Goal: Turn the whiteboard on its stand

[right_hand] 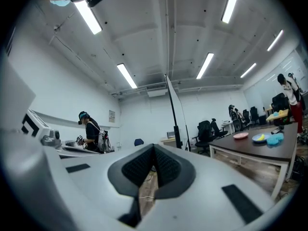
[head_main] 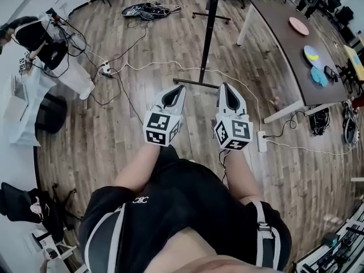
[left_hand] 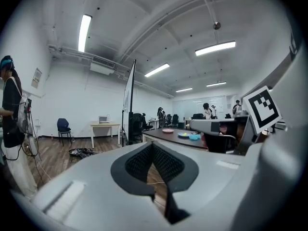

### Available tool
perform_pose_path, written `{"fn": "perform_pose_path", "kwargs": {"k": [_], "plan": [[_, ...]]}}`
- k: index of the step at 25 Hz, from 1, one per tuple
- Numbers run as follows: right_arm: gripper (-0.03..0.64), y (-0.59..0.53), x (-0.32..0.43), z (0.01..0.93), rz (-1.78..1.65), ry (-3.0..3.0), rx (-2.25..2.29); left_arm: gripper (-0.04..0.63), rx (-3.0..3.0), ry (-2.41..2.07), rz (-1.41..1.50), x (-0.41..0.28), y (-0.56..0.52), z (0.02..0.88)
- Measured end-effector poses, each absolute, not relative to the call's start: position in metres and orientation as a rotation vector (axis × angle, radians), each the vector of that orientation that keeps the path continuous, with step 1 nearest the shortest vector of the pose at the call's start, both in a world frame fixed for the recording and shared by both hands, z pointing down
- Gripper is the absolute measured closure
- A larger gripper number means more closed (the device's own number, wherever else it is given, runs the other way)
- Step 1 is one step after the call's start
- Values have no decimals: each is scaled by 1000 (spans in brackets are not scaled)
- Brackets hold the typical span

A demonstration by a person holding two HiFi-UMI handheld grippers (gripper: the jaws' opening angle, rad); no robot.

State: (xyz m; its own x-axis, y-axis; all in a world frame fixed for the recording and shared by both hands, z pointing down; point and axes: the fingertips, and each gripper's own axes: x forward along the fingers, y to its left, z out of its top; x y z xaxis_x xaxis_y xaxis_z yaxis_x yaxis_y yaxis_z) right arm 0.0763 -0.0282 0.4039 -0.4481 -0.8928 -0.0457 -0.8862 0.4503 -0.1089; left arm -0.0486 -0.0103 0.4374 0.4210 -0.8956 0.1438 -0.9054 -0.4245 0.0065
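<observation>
Head view: we see the whiteboard (head_main: 211, 21) edge-on, a thin dark upright on a black stand (head_main: 195, 83) that rests on the wood floor (head_main: 125, 135). It is at twelve o'clock, just beyond both grippers. In the left gripper view it is a slim vertical sliver at eleven o'clock. On the long table (head_main: 278, 33) at two o'clock lie a pink plate (head_main: 298, 25) and blue dishes (head_main: 319, 77); we cannot tell what they hold. Our left gripper (head_main: 181, 87) and right gripper (head_main: 223, 86) both have their jaws pressed together, with nothing between them.
</observation>
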Motion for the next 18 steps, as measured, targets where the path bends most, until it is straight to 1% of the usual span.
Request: {"fn": "perform_pose_path", "kwargs": {"k": [9, 18], "plan": [[611, -51, 69, 415, -112, 2616, -1590, 586, 2563, -1660, 176, -57, -30, 447], [612, -99, 51, 413, -71, 2632, -1598, 586, 2560, -1676, 121, -77, -81, 444]]}}
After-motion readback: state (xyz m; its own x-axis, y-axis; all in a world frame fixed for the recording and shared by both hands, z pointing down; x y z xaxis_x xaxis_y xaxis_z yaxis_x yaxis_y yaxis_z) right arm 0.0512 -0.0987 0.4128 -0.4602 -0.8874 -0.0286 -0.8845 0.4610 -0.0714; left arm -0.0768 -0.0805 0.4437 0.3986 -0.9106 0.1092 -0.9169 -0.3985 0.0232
